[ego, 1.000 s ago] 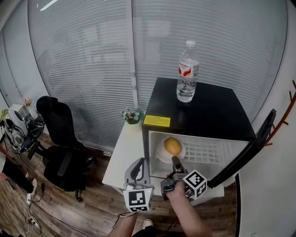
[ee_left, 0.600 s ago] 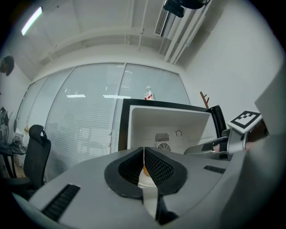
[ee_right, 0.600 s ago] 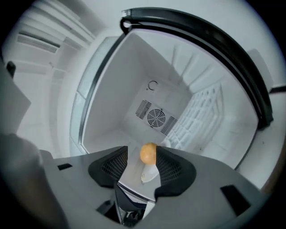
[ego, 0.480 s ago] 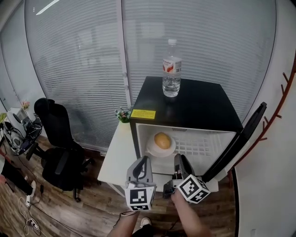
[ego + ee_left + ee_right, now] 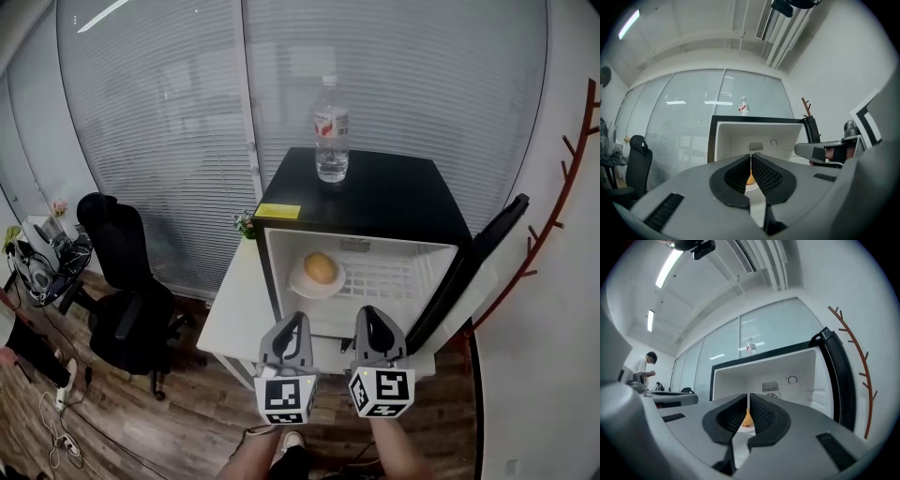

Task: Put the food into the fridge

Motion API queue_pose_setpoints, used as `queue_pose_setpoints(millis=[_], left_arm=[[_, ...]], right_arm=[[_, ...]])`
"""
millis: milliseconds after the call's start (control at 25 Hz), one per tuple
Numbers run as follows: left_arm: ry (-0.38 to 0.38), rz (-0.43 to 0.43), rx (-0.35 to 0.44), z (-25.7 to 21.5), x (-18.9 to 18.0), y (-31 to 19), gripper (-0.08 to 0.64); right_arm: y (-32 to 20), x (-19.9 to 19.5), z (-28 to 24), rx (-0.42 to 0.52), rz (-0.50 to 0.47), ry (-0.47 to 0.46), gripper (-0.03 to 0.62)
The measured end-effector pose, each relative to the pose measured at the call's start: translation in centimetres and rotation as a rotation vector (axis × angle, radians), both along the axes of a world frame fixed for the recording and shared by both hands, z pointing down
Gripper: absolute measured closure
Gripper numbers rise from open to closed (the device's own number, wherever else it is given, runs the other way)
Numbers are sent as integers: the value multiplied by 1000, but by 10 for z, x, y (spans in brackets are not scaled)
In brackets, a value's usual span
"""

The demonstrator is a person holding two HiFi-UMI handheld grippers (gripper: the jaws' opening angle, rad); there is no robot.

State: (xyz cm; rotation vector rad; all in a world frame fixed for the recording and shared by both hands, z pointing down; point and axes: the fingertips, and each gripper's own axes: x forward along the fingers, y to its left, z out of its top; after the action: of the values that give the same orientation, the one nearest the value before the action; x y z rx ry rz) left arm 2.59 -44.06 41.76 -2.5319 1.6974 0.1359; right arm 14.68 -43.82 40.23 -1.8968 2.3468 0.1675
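A: What is the biggest thing in front of us?

B: The fridge [image 5: 398,199]. It is open, and its door [image 5: 471,272] swings out to the right side. A bottle [image 5: 331,131] stands on top, near the back edge.

A: And the two tools?

B: The left gripper [image 5: 297,321] and the right gripper [image 5: 367,316] are side by side, just in front of the opening and outside it. Both point into the fridge. The left jaws are together with nothing between them. The right jaws have just been closing and are now together too – also on nothing.

A: Where is the food?

B: The food [image 5: 321,267] lies on a plate [image 5: 302,283] on the shelf inside, in the left part. It is straight ahead of both jaws and deeper in, well apart from them. It looks round, so I see no clear long axis.

A: Then what is left to do?

B: I think only the door. It stands to the right of the right gripper, so that hand is nearer – the push should go from the right toward the left.
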Motion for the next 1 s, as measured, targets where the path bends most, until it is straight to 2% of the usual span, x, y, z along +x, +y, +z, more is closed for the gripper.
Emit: queue_pose_setpoints(millis=[120, 200, 360, 480, 1000], left_arm=[[-9, 8, 16, -3, 6, 14, 528], [-16, 7, 34, -5, 9, 23, 528], [-28, 3, 56, -8, 13, 35, 528], [-42, -3, 69, -9, 14, 42, 528], [-33, -15, 69, -10, 7, 48, 528]], right_arm=[[20, -8, -6, 73, 5, 133, 554], [32, -13, -10, 97, -3, 167, 554], [45, -13, -11, 114, -9, 147, 554], [51, -11, -9, 97, -8, 175, 554], [54, -12, -9, 82, -12, 166, 554]])
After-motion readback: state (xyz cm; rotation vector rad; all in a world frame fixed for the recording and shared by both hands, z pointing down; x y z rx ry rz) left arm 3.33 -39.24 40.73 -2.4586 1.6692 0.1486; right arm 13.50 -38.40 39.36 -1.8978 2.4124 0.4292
